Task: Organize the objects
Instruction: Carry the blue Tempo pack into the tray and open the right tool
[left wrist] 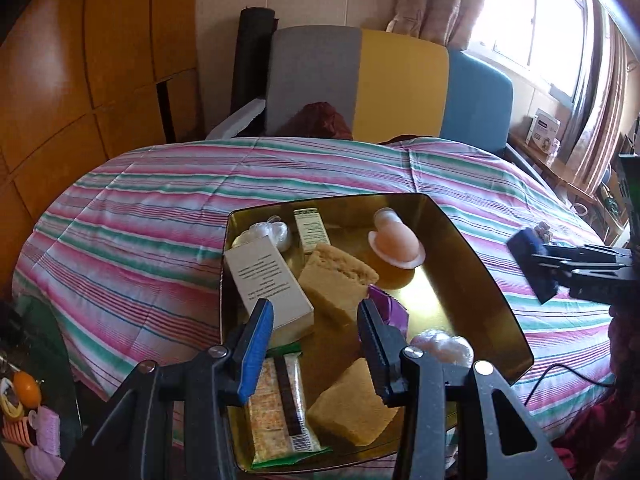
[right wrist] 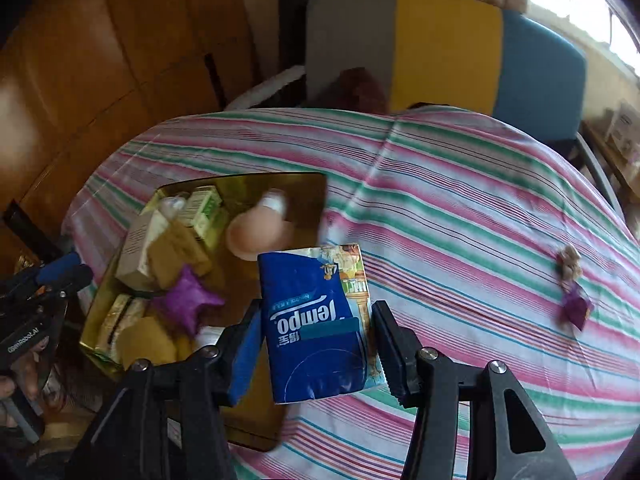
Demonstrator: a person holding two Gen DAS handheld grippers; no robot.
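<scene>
A gold tray (left wrist: 472,264) lies on the striped bed and holds a white box (left wrist: 268,280), yellow sponges (left wrist: 336,280), a cracker pack (left wrist: 280,404), a peach round item (left wrist: 398,242) and a purple star (right wrist: 188,300). My left gripper (left wrist: 316,320) hangs open and empty over the tray. My right gripper (right wrist: 316,336) is shut on a blue Tempo tissue pack (right wrist: 316,320), held above the bed at the tray's (right wrist: 248,182) right edge. It also shows at the right in the left wrist view (left wrist: 532,256).
A small purple-wrapped item (right wrist: 574,292) lies on the striped bedcover (right wrist: 460,208) to the right. A grey, yellow and blue headboard (left wrist: 400,88) stands behind. Wooden wardrobe (left wrist: 80,80) at left. Small clutter sits on a low table (left wrist: 28,412) at the lower left.
</scene>
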